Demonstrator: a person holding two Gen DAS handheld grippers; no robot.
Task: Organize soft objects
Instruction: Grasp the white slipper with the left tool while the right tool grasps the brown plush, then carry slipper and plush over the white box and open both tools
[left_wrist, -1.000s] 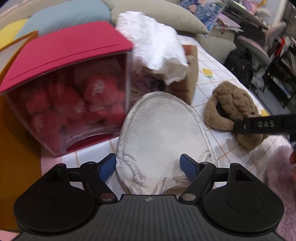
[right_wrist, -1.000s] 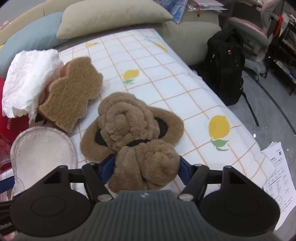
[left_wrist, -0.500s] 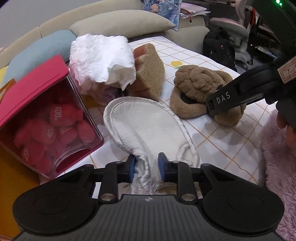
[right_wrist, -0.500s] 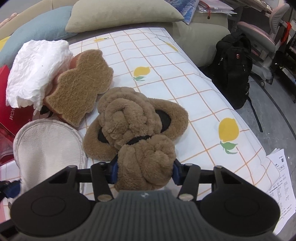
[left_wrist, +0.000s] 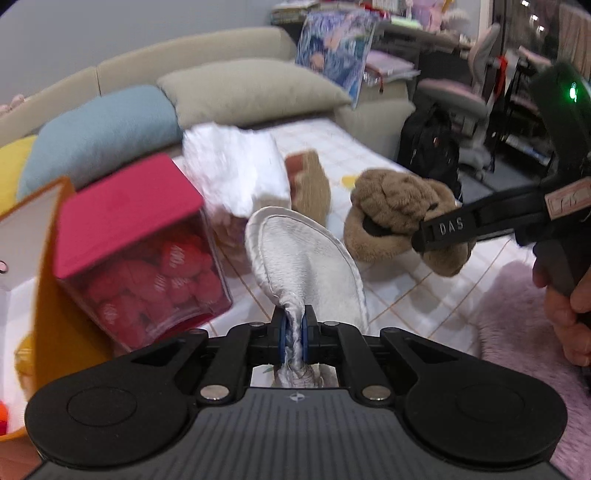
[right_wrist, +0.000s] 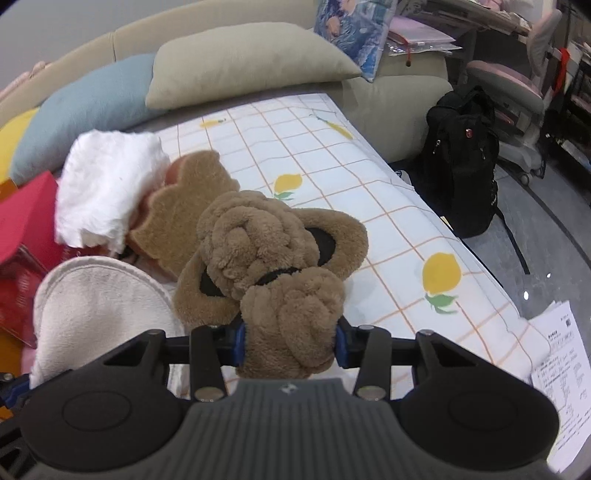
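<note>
1. Left wrist view shows the big bed cover (left_wrist: 413, 284) with lemons on it, where soft things lie in a mess.
2. White slipper (left_wrist: 306, 266): the left gripper (left_wrist: 294, 339) is closing and pinches its bunched end, lifting it up.
3. Brown fluffy slippers (right_wrist: 273, 254): the right gripper (right_wrist: 290, 345) is closing and squeezes one of them.
4. White towel (right_wrist: 107, 192) and brown sponge (right_wrist: 181, 218) lie untouched. Sorting looks only just begun.

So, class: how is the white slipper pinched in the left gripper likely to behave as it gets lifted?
Probably floppy: the white slipper bunches into a thin fold as the left gripper closes on it. Likely light, since that narrow pinch seems to carry it. It may droop or swing.
</note>
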